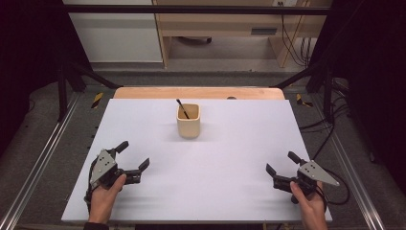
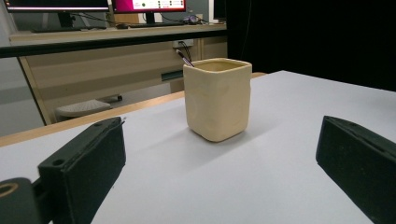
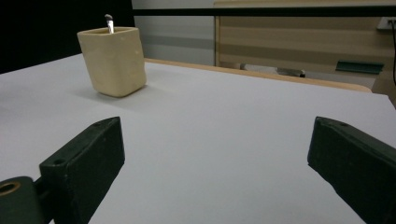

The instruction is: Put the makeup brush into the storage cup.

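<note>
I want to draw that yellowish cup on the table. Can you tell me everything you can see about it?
The cup is cream-coloured, squarish with rounded corners, and looks like matte, slightly lumpy ceramic. It has no handle and an open top. It stands upright, toward the far middle of the white tabletop. A thin dark stick leans inside it, poking above the rim. Neither gripper touches it.

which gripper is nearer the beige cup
Left. The left gripper sits toward the cup's near-left; the right gripper is farther off at its near-right. Both are open and clear of it.
</note>
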`<state>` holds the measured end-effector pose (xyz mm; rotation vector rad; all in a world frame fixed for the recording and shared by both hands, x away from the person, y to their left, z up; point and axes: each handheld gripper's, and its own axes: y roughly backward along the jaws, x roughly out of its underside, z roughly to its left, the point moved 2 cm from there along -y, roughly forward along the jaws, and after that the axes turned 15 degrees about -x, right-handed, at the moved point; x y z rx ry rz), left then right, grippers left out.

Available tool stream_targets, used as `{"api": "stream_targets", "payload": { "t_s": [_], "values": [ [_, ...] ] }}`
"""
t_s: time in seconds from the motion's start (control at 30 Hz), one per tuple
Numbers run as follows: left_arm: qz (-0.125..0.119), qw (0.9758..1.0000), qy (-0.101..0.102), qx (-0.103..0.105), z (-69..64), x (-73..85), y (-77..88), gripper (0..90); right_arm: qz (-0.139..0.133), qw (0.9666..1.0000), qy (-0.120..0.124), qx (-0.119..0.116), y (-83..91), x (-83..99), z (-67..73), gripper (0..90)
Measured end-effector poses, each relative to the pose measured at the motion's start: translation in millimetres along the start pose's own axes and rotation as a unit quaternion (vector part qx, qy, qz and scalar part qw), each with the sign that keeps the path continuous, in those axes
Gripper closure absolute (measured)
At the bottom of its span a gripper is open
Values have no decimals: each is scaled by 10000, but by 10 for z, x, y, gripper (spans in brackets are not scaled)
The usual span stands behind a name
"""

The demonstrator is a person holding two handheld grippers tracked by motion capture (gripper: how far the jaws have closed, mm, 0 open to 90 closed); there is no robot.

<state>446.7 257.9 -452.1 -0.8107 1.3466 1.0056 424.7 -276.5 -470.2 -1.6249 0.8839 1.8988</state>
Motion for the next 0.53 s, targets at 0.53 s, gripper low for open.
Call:
{"api": "stream_targets", "payload": {
  "t_s": [0.53],
  "values": [
    [25,10000,40,-87,30,69,15,8,-165,9980,599,-137,-190,55,70,46]
  ]
}}
